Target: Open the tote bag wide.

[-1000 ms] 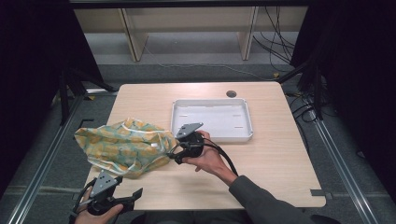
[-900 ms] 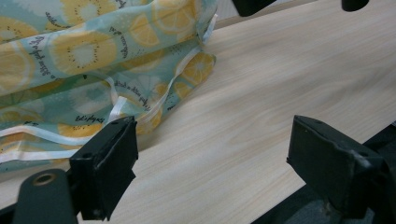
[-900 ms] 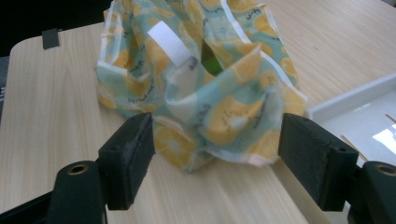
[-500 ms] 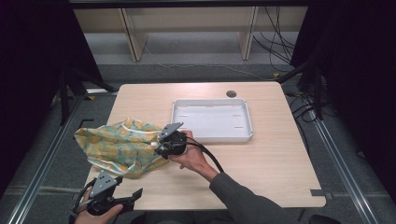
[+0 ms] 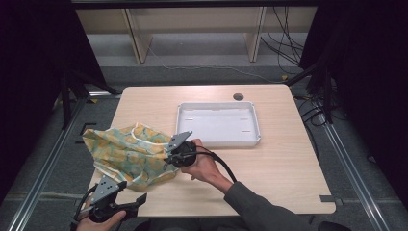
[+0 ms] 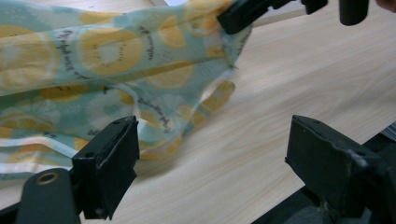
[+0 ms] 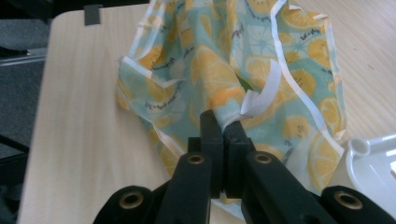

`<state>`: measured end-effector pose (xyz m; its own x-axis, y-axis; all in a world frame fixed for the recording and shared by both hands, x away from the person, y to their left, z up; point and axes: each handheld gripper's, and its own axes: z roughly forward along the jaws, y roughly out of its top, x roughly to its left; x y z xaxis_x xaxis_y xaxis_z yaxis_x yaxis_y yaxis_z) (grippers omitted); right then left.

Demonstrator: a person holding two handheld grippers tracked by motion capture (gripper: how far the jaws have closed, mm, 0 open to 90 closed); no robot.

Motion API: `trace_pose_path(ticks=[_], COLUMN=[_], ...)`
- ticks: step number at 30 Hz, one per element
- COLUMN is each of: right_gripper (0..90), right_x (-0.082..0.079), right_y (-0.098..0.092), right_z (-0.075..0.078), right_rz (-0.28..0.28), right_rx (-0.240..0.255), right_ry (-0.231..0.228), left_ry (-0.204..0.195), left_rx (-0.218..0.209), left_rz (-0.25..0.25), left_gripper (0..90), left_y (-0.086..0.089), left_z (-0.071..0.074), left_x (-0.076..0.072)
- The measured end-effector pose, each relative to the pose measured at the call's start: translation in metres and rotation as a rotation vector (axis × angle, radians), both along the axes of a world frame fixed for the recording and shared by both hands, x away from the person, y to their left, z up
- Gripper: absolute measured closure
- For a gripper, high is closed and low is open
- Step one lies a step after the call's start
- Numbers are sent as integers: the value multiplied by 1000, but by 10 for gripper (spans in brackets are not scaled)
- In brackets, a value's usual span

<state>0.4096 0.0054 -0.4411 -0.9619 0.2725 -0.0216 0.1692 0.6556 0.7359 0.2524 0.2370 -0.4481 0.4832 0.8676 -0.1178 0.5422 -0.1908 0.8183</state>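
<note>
cotton-looking cloth (image 5: 130,154), printed with yellow citrus slices on pale green and edged in white tape, lies bunched at the left edge of the table (image 5: 284,173), part of it hanging over that edge. i have the right gripper (image 5: 169,156) at the cloth's right-hand border. its jaws have just been closing and now stand pressed together on a fold of the fabric; in the right gripper view the cloth (image 7: 233,70) rises in a peak straight out of the pinch, so i judge the grip sits on the hem, where the white tape gives something firm to bite on.

my left gripper (image 5: 129,206) waits at the near left corner of the table, jaws spread wide with nothing between them. in the left gripper view the near edge of the cloth (image 6: 116,60) lies just beyond the left jaw, apart from it. i keep it there, i think, so it can take a second corner once the right side lifts the fabric.

the white tray (image 5: 219,122) sits towards the far edge, clear of the cloth and bare inside. it is likely where the cloth ends up, though i can't be sure.
</note>
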Motion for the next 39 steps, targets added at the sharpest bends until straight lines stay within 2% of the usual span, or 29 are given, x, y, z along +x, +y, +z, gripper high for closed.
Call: trace_pose_path(ticks=[1, 6, 7, 8, 9, 11, 12, 14, 15, 17, 18, 22, 23, 26, 28, 29, 32, 34, 37, 38, 39], right_gripper=[900, 900, 900, 900, 900, 900, 900, 900, 900, 900, 900, 900, 900, 900, 900, 900, 900, 900, 900, 900, 900], right_x=[0, -8, -6, -10, -11, -10, -12, -15, -18, -19, -19, -23, -23, -25, -25, -27, -27, -29, -31, -32, -32], right_y=[0, -20, -23, -28, -32, -39, -44, -53, -64, -68, -75, -98, -104, -123, -133, -145, -156, -167, -180, -189, -189], right_z=[0, 4, 4, 5, 5, 6, 6, 5, 5, 4, 3, 3, 3, 3, 3, 2, 3, 4, 5, 3, 3], right_rz=[0, -12, 23, -5, -3, 24, 18, 21, 5, -2, 9, -24, -23, -50, -49, -75, -67, -89, -95, -112, -112], right_rx=[0, -2, -3, -1, -5, -6, -2, -5, -10, -7, -6, -19, -19, -19, -16, -18, -19, -20, -22, -15, -15], right_ry=[0, 27, 4, 24, 30, -12, 14, 16, 24, 30, 26, 39, 36, 48, 44, 52, 50, 58, 54, 58, 58], left_ry=[-6, -12, -10, -4, -9, -10, -9, -10, -11, -12, -7, -10, -4, -15, -14, -15, -15, -7, -14, -12, -5], left_rx=[-18, -15, -10, -27, -22, -23, -23, -27, -26, -27, -38, -37, -46, -36, -35, -35, -41, -50, -28, -33, -36], left_rz=[1, 2, -2, 6, 5, 2, 1, 5, 8, 9, 12, -7, 3, -6, -6, -4, -13, -13, -27, -27, -21], left_gripper=[166, 170, 170, 170, 170, 170, 170, 169, 169, 170, 169, 167, 166, 167, 167, 167, 164, 154, 155, 154, 154], left_y=[-1, 0, 1, 0, 1, 1, 1, 1, 1, 1, 1, 0, 0, 0, 0, 0, -1, -2, -2, -2, -3], left_z=[0, 2, 2, 1, 1, 1, 1, 1, 2, 2, 1, 1, 1, 2, 2, 2, 2, 1, 1, 1, 1], left_x=[0, -1, 0, 0, 0, 0, 0, 0, 0, 0, 0, 1, 0, 0, 0, 0, 0, 0, 0, 0, 0])
